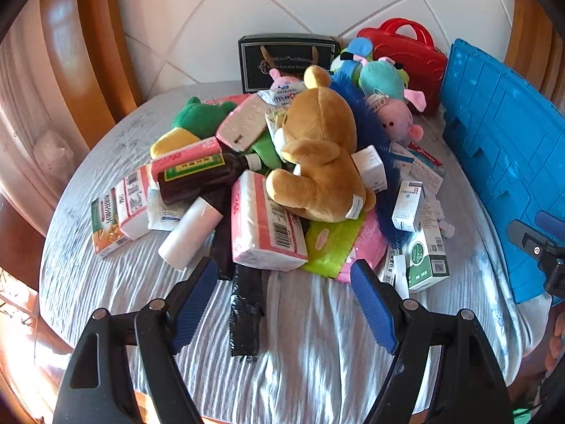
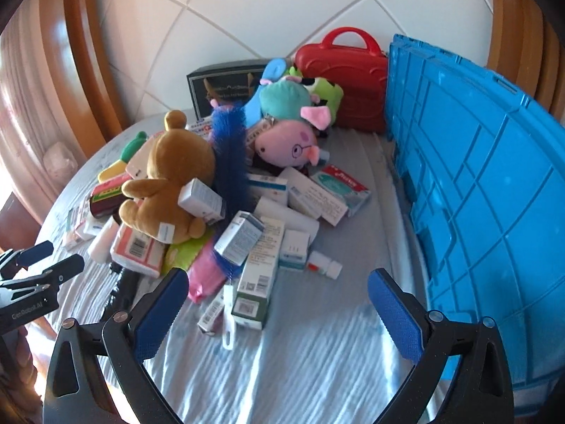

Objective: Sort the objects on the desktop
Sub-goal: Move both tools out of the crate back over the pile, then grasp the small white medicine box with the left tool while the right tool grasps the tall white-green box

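Two hand-held grippers hang over the near edge of the worktop (image 1: 106, 282), both gaping wide with nothing between the pads: the left hand-held gripper (image 1: 282, 282) faces the tissue pack (image 1: 265, 226), the right hand-held gripper (image 2: 279, 293) faces the carton side of the heap.

Everything to be sorted lies in one pile in the middle of the round worktop, with a blue crate (image 2: 476, 194) standing at its right and a red case (image 2: 346, 84) and black box (image 1: 286, 60) behind.

On top sprawls a brown bear (image 1: 317, 155), soft and light; I would pinch it across a leg or the belly, where the plush will squash and hold. It leans on a dark bottle (image 1: 201, 180), which looks the heaviest and likely the most fragile piece; take it across the body, not the cap. The tissue pack is squashy and film-wrapped, so probably slippery; grip its short side.

Toward the crate, the medicine boxes (image 2: 310, 198) are stiff, light card and should crush if squeezed hard; hold them across their narrow faces. A pink pig (image 2: 286, 141) sits behind them, soft like the bear.
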A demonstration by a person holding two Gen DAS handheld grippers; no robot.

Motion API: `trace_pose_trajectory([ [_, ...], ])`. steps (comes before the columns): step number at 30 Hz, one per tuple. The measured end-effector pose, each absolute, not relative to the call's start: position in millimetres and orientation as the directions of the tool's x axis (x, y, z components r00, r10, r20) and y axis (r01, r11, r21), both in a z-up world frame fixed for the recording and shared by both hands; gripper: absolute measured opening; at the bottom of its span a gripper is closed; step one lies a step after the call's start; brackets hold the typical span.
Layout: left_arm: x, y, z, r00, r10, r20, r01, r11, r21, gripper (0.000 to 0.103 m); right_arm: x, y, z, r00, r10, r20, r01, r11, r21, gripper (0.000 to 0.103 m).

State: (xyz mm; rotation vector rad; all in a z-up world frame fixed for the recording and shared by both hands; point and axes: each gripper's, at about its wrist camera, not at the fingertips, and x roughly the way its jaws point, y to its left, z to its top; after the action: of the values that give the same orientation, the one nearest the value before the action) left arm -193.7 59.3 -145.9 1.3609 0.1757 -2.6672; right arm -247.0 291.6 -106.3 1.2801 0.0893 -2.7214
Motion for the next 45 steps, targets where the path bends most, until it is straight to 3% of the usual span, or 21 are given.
trace_pose_trajectory([
  [1, -197.0, 63.2, -151.0, -0.577, -0.059, -0.815, 0.162, -0.986, -0.043, 0.078, -248.4, 291.4, -111.6, -0.621, -0.087, -0.779, 0.139, -0.990, -0.001, 0.098],
  [3, -204.1, 73.6, -160.9, -0.572, -0.042, -0.819, 0.128, -0.991, -0.038, 0.078, -252.2, 291.8, -121.3, -0.600, -0.078, -0.796, 0.128, -0.992, 0.001, 0.072],
  [5, -211.4, 84.5, -170.1, -0.568, -0.024, -0.823, 0.094, -0.995, -0.036, 0.078, -256.9, 291.4, -132.6, -0.576, -0.075, -0.814, 0.119, -0.993, 0.008, 0.061],
  [19, -263.3, 106.7, -224.3, -0.514, 0.037, -0.857, 0.013, -0.999, -0.051, 0.078, -292.0, 273.9, -219.5, -0.404, -0.121, -0.907, 0.144, -0.987, 0.068, 0.061],
  [20, -267.1, 107.8, -224.7, -0.514, 0.036, -0.857, 0.012, -0.999, -0.049, 0.078, -294.2, 273.5, -224.9, -0.396, -0.126, -0.909, 0.151, -0.986, 0.071, 0.055],
  [21, -270.5, 109.2, -224.5, -0.516, 0.040, -0.856, 0.010, -0.999, -0.052, 0.078, -296.3, 273.9, -229.9, -0.385, -0.126, -0.914, 0.155, -0.985, 0.071, 0.040],
  [22, -274.1, 111.6, -223.3, -0.519, 0.049, -0.853, 0.002, -0.998, -0.059, 0.078, -297.9, 275.0, -234.8, -0.371, -0.119, -0.921, 0.153, -0.986, 0.065, 0.039],
  [31, -326.0, 172.4, -217.1, -0.523, 0.152, -0.839, -0.119, -0.987, -0.105, 0.078, -297.3, 292.9, -234.7, -0.362, -0.151, -0.920, 0.183, -0.979, 0.089, 0.038],
  [32, -331.1, 179.4, -221.5, -0.518, 0.137, -0.844, -0.126, -0.989, -0.083, 0.072, -297.2, 294.3, -234.2, -0.361, -0.154, -0.920, 0.184, -0.979, 0.092, 0.038],
  [33, -335.4, 184.3, -227.2, -0.509, 0.117, -0.853, -0.126, -0.990, -0.060, 0.053, -297.0, 296.4, -234.1, -0.359, -0.160, -0.920, 0.184, -0.978, 0.098, 0.039],
  [35, -340.2, 183.6, -238.7, -0.462, 0.168, -0.871, -0.128, -0.984, -0.122, 0.037, -297.1, 299.7, -233.9, -0.358, -0.166, -0.919, 0.182, -0.978, 0.106, 0.039],
  [45, -308.3, 171.6, -239.9, -0.500, 0.147, -0.854, -0.116, -0.988, -0.101, 0.033, -303.7, 300.9, -236.4, -0.370, -0.173, -0.913, 0.188, -0.976, 0.109, 0.043],
])
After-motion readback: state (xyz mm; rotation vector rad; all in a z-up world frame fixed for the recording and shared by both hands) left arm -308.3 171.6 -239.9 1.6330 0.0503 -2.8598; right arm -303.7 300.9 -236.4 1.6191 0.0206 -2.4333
